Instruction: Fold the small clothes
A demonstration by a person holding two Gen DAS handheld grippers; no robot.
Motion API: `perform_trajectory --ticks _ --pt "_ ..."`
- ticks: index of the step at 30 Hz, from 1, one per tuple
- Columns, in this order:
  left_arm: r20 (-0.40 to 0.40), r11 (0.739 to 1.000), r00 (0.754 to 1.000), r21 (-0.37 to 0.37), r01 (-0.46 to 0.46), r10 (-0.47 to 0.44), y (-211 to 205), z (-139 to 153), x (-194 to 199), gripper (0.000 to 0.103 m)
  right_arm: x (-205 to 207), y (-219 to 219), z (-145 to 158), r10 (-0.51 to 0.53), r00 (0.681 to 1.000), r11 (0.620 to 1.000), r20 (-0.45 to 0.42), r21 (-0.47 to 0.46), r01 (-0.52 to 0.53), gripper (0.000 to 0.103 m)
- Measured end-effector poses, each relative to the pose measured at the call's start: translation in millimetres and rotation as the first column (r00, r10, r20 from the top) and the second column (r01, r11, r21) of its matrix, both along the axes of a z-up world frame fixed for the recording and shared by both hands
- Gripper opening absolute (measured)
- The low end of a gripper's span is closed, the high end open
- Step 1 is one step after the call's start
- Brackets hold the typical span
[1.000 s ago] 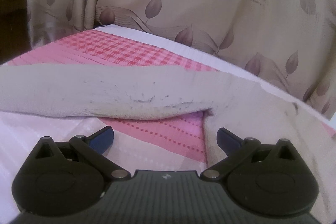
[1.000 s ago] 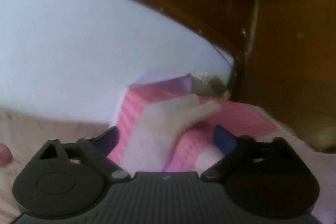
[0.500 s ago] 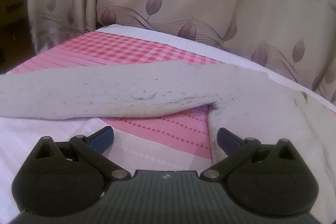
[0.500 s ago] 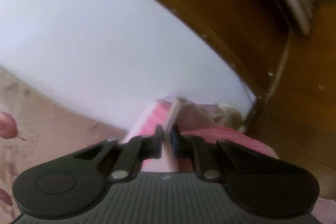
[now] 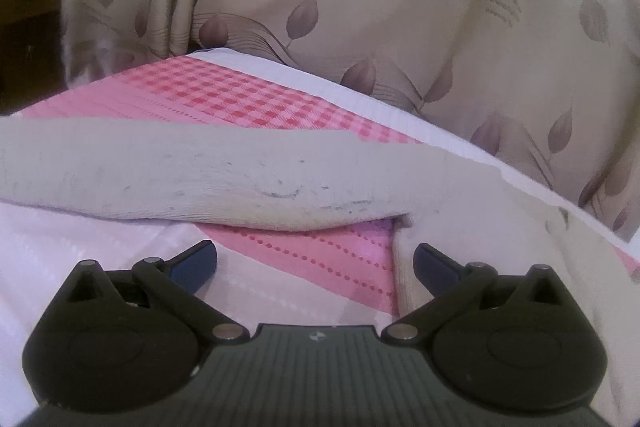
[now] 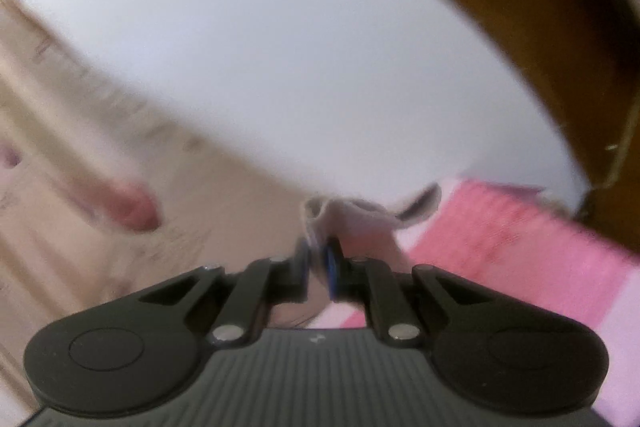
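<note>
Since the earlier frame, the right gripper (image 6: 318, 269) has closed from wide open and lifted; the left has barely shifted.

Left wrist view: the left gripper (image 5: 316, 263) hovers low with its jaws spread and nothing between them. The cream garment (image 5: 208, 179) lies on the pink checked bedsheet (image 5: 248, 99), directly ahead of the jaws. One long leg or sleeve runs crosswise, left to right; a second part runs down past the right jaw. The garment's left end and its right portion are cut off by the frame. A leaf-print curtain (image 5: 400, 7) hangs behind.

Right wrist view: the jaws are pressed together, pinching a fold of the cream garment, raised above the bedsheet. The view is motion-blurred; which part of the garment is held cannot be determined. The right hand carries the fold; the left is positioned nearer the crosswise section.
</note>
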State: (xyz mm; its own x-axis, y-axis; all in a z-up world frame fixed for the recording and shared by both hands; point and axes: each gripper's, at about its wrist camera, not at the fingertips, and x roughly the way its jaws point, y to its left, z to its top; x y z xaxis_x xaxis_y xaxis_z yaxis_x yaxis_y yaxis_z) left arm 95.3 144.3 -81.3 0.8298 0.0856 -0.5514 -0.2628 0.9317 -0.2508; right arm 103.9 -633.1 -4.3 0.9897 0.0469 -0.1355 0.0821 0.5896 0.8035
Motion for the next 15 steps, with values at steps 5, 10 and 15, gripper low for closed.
perform_trajectory --ticks 5,10,15 --pt "0.023 0.999 1.0 -0.038 -0.006 0.006 4.3 -0.1 -2.7 0.103 31.8 87.7 16.0 0.168 0.983 0.986 0.07 -0.007 -0.168 0.009" --pt "0.066 0.993 0.997 -0.113 -0.021 0.029 14.5 -1.6 -8.8 0.103 70.2 193.8 7.2 0.339 0.935 0.939 0.1 0.015 -0.343 0.009" --pt "0.108 0.981 0.993 -0.189 -0.032 0.053 25.2 -3.9 -14.2 0.103 102.0 310.7 -26.9 0.486 0.873 0.872 0.041 0.04 -0.487 0.009"
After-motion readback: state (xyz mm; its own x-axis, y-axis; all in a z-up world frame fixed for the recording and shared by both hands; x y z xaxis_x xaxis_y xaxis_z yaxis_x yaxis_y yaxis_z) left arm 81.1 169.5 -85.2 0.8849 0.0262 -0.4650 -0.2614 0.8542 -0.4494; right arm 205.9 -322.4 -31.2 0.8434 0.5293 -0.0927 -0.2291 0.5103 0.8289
